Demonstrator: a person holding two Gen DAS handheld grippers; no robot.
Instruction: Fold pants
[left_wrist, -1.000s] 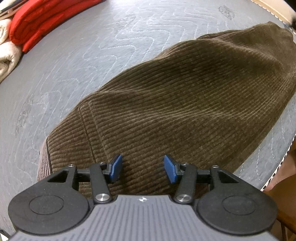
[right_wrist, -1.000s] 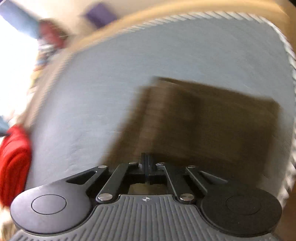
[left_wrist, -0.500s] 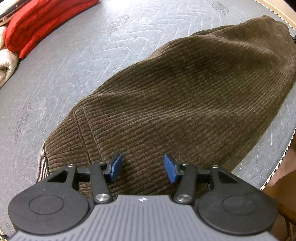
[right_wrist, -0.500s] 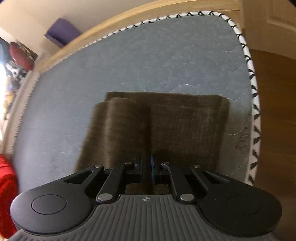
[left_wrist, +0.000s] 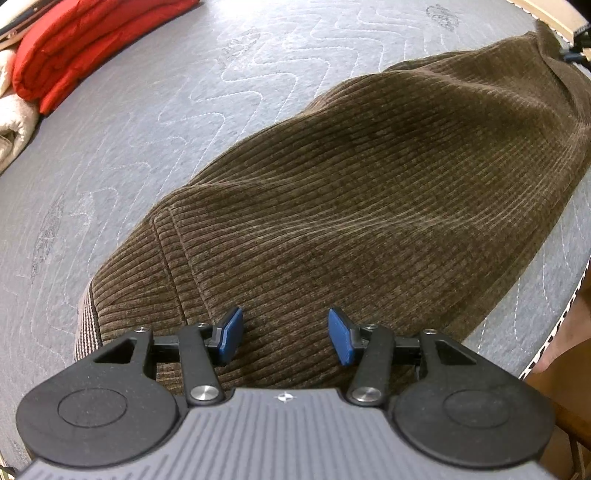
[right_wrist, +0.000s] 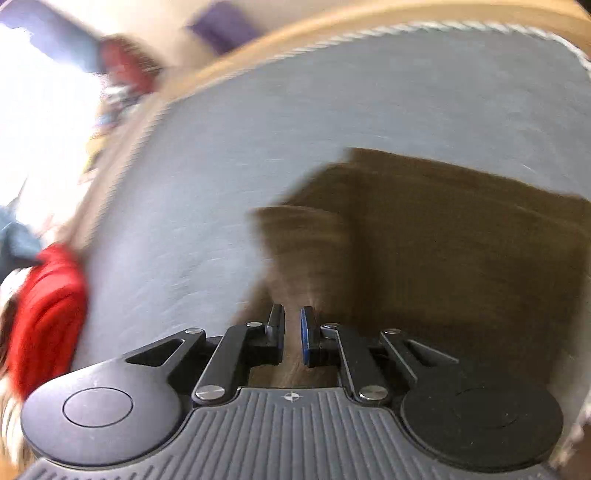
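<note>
1. Left wrist view: my left gripper (left_wrist: 285, 334) is pointing steeply down over the pants (left_wrist: 369, 192), near their closer end. Its two blue pads stand well apart, and nothing is pinched between them; the brown corduroy lies under the gap, and I cannot tell if the tips touch it.
2. The pants lie on the grey quilted mattress (left_wrist: 155, 122). Their long axis goes from the lower left of this view, where a ribbed band (left_wrist: 84, 321) closes the end, up to the far right corner. The corduroy ribs run across this axis.
3. At the far right end the cloth rises to a point, and a small dark and blue part shows there; it is too small to name.
4. A folded red cloth (left_wrist: 74, 48) and a cream cloth (left_wrist: 13, 122) lie at the upper left of the mattress, well apart from the pants.
5. Right wrist view: this picture is blurred. My right gripper (right_wrist: 292, 334) has just been opening a little; now the pads show a narrow gap, with brown cloth in line with it. I cannot tell if the pads press on that cloth.
6. Here the pants (right_wrist: 461, 251) fill the right half, with a rolled or folded edge (right_wrist: 303, 243) going away from my fingertips.
7. The mattress (right_wrist: 332, 110) spreads behind, with a wooden frame (right_wrist: 280, 40) along its far side, and the red cloth (right_wrist: 48, 306) at the left edge.
</note>
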